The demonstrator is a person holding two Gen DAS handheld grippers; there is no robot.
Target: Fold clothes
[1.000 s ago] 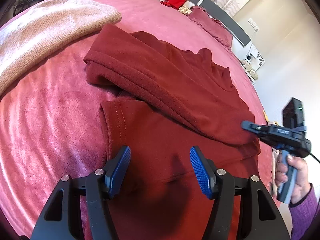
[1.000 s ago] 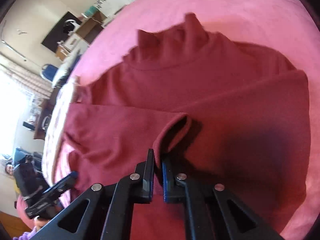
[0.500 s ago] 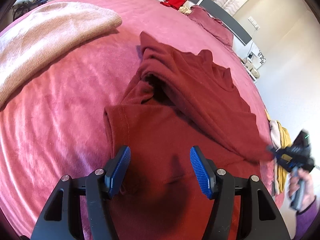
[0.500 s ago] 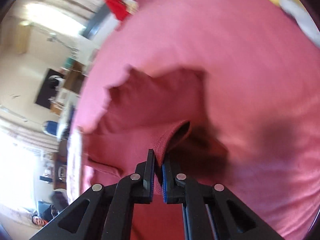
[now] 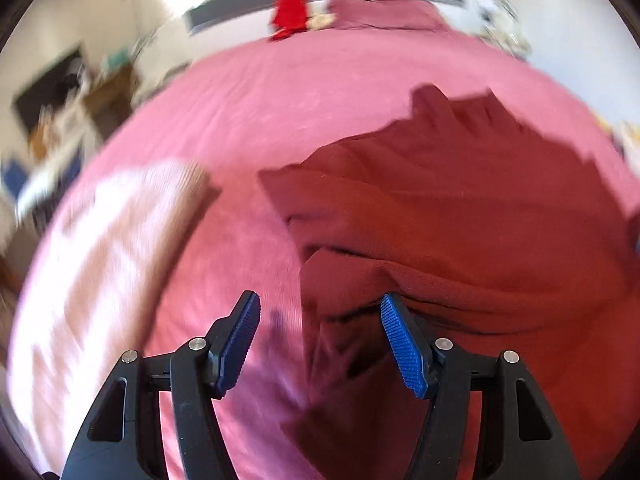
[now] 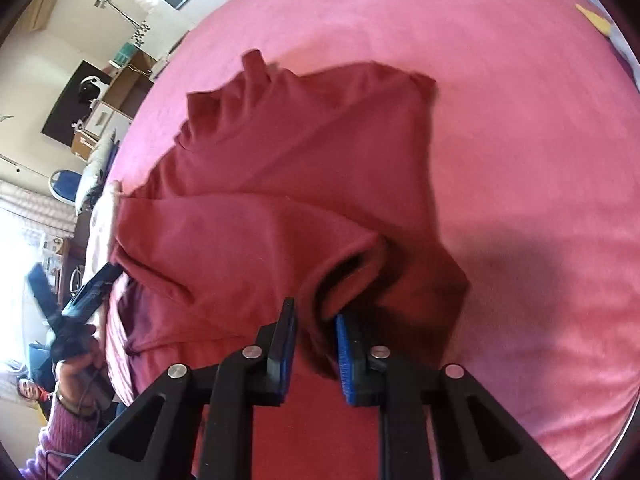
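Nearest, we list our right gripper point(image 6: 314, 346) — fingers opening, the sleeve cuff point(image 6: 352, 264) between them; our left gripper point(image 5: 320, 340) — fingers spread, grasping nothing, over the hem; beyond, the maroon sweater point(image 6: 288, 168) lying partly folded on the pink bed point(image 6: 500, 80); farthest, a red garment point(image 5: 290, 8).

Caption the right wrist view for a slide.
Right gripper opening around the sleeve cuff of a dark red top on the pink bedspread.
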